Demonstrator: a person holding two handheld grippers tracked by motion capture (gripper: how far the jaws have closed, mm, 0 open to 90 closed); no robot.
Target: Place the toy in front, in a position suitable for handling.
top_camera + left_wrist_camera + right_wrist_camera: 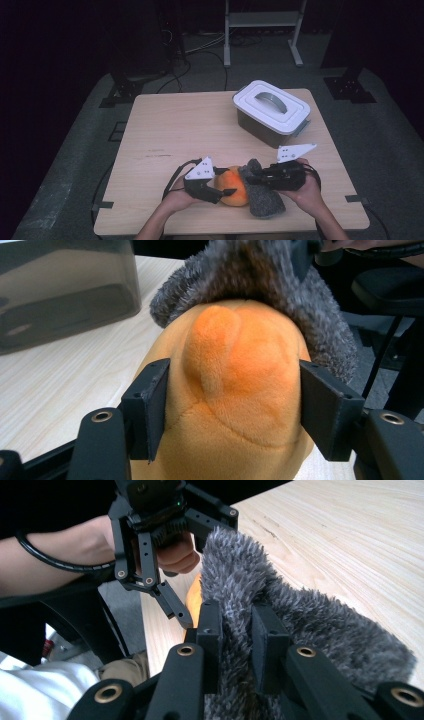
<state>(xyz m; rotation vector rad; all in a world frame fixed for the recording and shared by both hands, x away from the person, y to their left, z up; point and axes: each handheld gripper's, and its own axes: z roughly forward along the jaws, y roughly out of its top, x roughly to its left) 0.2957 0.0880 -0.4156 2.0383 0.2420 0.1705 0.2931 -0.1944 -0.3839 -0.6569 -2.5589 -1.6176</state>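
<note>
On the near edge of the bench [165,125], the left gripper [224,192] clasps an orange plush toy [234,186] between its pads, while the right gripper [252,178] pinches the grey furry cover [265,197] wrapped around it. The cover looks partway on or off; next, a steady opposing pull seems needed.

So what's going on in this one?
A person at a wooden table works a plush toy with hand-held tongs. The left tongs grip the orange plush body from both sides, while the right tongs pinch the grey fuzzy cover that wraps part of it. A closed lidded box sits farther back on the table.
</note>
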